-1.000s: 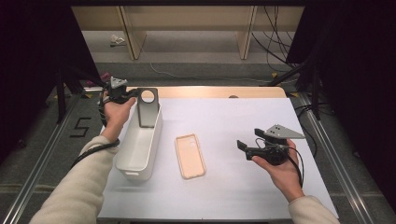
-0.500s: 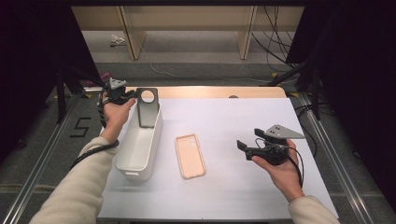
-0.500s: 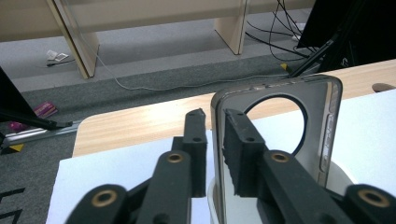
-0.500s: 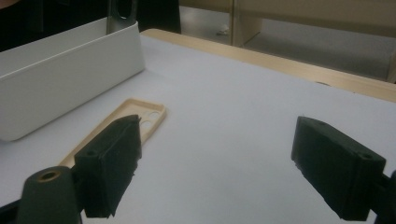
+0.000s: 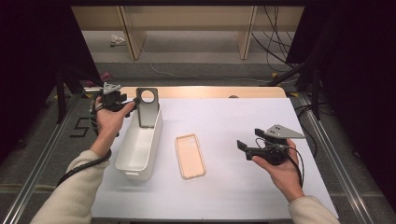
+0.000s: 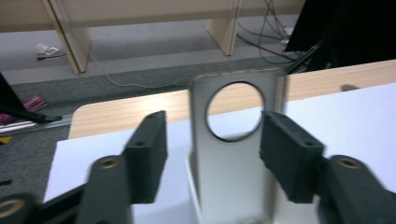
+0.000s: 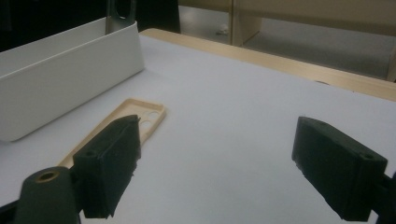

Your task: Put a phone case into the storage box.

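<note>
So the left tool point(image 5: 132, 103), upper left of the high view, has just been opening its jaws. In the left gripper view the grey metal stand point(image 6: 233, 154) with the round hole sits between the pads, but there's a gap on both sides, so nothing is pinched. The stand is upright at the far end of the white bin point(image 5: 140, 144), leaning on its end wall as far as I can tell.

My read: this is the let-go step, stand dropped into the bin. To do it well, keep the jaws spread evenly and back the tool straight out along the line it came in on, so neither pad clips an edge and tips the stand over. Don't lift or twist until the pads are clear of the plate.

The right tool point(image 5: 243, 148), lower right of the high view, hangs with its jaws wide and nothing in them. The peach phone case point(image 5: 190, 155) lies flat on the white table point(image 5: 243, 116) mid-frame, just beside the bin, looking like the next pick.
</note>
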`<state>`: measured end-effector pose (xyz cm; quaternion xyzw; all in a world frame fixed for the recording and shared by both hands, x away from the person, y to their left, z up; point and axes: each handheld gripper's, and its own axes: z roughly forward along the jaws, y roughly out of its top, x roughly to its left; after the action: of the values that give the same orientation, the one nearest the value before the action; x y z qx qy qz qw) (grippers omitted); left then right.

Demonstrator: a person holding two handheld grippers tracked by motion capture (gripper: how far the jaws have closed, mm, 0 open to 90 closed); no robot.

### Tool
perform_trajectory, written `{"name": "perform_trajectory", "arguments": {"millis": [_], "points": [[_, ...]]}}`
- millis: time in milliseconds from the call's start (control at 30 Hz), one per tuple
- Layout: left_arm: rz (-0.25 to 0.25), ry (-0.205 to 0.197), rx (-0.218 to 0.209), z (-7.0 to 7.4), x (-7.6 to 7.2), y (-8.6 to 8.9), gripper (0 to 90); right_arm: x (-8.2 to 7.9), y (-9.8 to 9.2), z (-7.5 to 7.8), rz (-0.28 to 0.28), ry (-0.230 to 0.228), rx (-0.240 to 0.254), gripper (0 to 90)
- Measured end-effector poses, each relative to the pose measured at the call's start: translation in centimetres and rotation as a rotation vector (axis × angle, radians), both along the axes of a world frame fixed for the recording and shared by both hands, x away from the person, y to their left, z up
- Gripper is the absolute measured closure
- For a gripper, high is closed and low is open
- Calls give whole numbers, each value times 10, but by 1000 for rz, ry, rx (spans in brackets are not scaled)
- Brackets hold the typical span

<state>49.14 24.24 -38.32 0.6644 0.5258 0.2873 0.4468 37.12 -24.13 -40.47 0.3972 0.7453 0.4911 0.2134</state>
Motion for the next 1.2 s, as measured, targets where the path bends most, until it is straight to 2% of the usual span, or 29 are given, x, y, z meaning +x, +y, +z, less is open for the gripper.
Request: {"name": "perform_trajectory", "arguments": {"millis": [67,233,333,433,600,733,867,1033,1200], "points": [[-23,-13,-20,3,-9,-2,329,0,-1,0,1,3,-2,163],[-78,-17,-45,6,-35,-6,191,0,0,0,0,1,-3,162],[-125,-25,-59,5,-52,-9,148,0,0,0,1,-2,1,162],[-146,-37,-71,-1,-69,-11,93,0,1,0,-2,-2,-7,162],[-211,-26,-64,-13,-95,-15,60,1,1,-2,-14,-10,-23,163],[-242,-40,-56,-23,-117,-17,55,-1,-1,-4,-14,-31,-41,164],[-272,-59,-38,-28,-136,-20,55,-7,-8,-3,-27,-32,-28,164],[-310,-68,-6,-31,-152,-26,58,-13,-16,-2,-28,-28,-21,162],[-331,-71,10,-32,-157,-31,65,-16,-18,-1,-23,-27,-20,161]]}}
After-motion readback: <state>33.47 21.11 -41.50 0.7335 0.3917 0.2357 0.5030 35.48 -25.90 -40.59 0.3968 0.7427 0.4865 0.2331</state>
